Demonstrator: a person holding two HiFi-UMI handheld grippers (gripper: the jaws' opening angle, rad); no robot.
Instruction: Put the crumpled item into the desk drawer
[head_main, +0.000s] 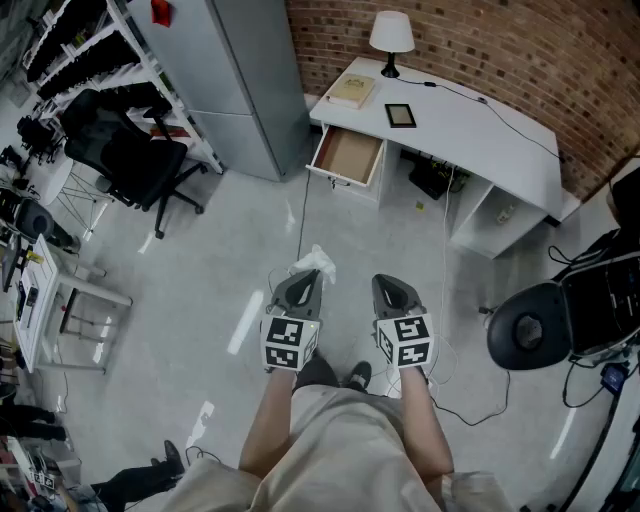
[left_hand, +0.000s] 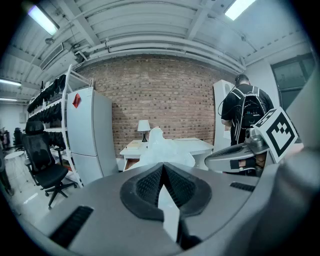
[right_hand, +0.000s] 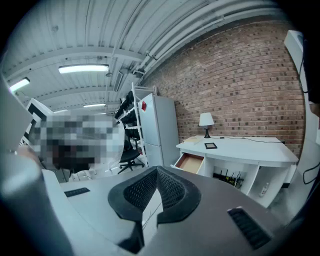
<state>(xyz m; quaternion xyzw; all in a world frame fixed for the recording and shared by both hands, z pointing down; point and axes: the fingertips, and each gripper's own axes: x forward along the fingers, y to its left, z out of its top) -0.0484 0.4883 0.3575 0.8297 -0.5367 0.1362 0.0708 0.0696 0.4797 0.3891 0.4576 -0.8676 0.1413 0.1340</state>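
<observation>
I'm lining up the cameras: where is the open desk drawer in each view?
Head view: drawer upper middle, below the lamp.
Left gripper view: left of centre, under the lamp.
Right gripper view: centre, under the lamp.
Shared landmark: the lamp.

Crumpled item (head_main: 320, 259) half behind L claw (head_main: 306, 275)

**Q:** Light source?
**A:** Ceiling tubes (right_hand: 83, 68), bright and even. The floor (head_main: 245, 322) carries pale glare streaks; shadows are soft.

**Q:** Sharpness?
**A:** The head view is sharp. Both gripper views bend strongly and darken at the corners. The left gripper (left_hand: 162, 172), close to the lens, looks slightly soft.
</observation>
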